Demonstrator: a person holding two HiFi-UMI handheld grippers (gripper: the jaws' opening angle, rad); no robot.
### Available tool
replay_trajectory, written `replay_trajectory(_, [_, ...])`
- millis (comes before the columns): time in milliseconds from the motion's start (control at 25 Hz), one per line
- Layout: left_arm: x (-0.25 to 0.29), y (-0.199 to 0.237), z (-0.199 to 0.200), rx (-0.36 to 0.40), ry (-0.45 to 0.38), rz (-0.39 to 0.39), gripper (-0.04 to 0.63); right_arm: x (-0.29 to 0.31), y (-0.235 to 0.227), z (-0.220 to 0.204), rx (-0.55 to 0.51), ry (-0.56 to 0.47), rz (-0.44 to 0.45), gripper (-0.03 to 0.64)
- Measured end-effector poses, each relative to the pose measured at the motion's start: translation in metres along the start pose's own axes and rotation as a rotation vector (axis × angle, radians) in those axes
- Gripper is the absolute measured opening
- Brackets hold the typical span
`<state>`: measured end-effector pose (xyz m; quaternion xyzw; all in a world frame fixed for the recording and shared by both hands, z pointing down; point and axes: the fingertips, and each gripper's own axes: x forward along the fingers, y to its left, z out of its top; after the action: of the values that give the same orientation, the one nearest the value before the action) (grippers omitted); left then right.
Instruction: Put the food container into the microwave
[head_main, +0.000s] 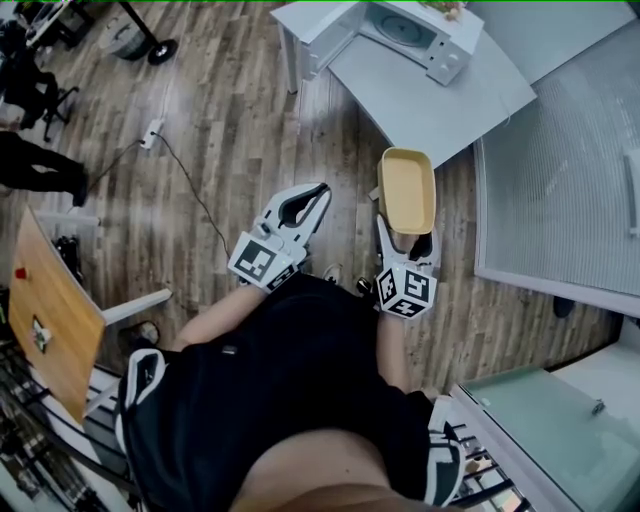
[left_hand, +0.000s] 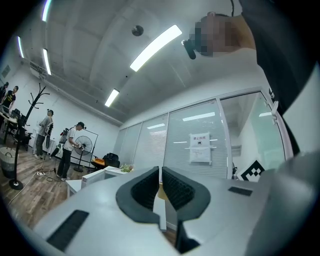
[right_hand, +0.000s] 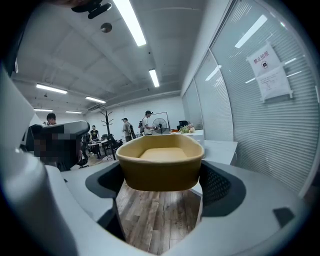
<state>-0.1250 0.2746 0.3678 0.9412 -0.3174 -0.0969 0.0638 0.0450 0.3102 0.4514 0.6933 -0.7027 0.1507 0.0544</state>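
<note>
Wooden floor (head_main: 230, 120) lies below; right gripper (head_main: 407, 238) clamps the yellow container (head_main: 407, 188), left gripper (head_main: 321, 190) jaws sit together, empty.

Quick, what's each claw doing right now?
Left gripper: shut, empty.
Right gripper: shut on the yellow food container.

Matt plastic, ribbed rubber, grained wood

The food container (head_main: 407, 188) looks like smooth, matt yellow plastic. The right gripper (head_main: 407, 236) and left gripper (head_main: 322, 190) have smooth white shells and dark ribbed jaws. The floor (head_main: 230, 110) is grained wood, and the worktop (head_main: 430, 95) is plain white.
</note>
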Motion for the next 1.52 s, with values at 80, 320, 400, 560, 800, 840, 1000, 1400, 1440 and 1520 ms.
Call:
replay_trajectory(80, [-0.002, 0.001, 0.001, -0.001, -0.003, -0.002, 0.035, 0.000, 0.003, 0.002, 0.008, -0.009, -0.001, 0.486])
replay_trajectory(320, [-0.010, 0.017, 0.003, -0.005, -0.006, -0.011, 0.035, 0.008, 0.016, 0.002, 0.022, -0.014, -0.008, 0.486])
replay_trajectory(400, [-0.014, 0.026, 0.003, -0.011, -0.003, -0.013, 0.035, 0.013, 0.022, 0.001, 0.027, -0.013, -0.014, 0.486])
replay_trajectory(560, [-0.018, 0.042, -0.002, -0.024, 0.003, -0.032, 0.035, 0.022, 0.034, -0.002, 0.036, -0.018, -0.037, 0.486])
replay_trajectory(800, [-0.006, 0.065, -0.017, -0.049, 0.025, -0.045, 0.035, 0.047, 0.036, -0.009, 0.052, -0.003, -0.053, 0.486])
replay_trajectory(840, [-0.001, 0.068, -0.021, -0.056, 0.032, -0.044, 0.035, 0.053, 0.032, -0.010, 0.051, 0.004, -0.051, 0.486])
replay_trajectory(1000, [0.032, 0.082, -0.034, -0.055, 0.042, -0.037, 0.035, 0.090, 0.012, -0.006, 0.044, 0.009, -0.036, 0.486])
replay_trajectory(1400, [0.191, 0.125, -0.036, -0.005, 0.000, 0.020, 0.035, 0.230, -0.077, 0.037, 0.013, 0.009, 0.058, 0.486])
replay_trajectory(1440, [0.204, 0.128, -0.034, 0.001, -0.008, 0.027, 0.035, 0.244, -0.084, 0.042, 0.008, 0.010, 0.067, 0.486])
replay_trajectory(1520, [0.227, 0.133, -0.032, 0.009, -0.022, 0.041, 0.035, 0.270, -0.099, 0.050, -0.002, 0.015, 0.079, 0.486])
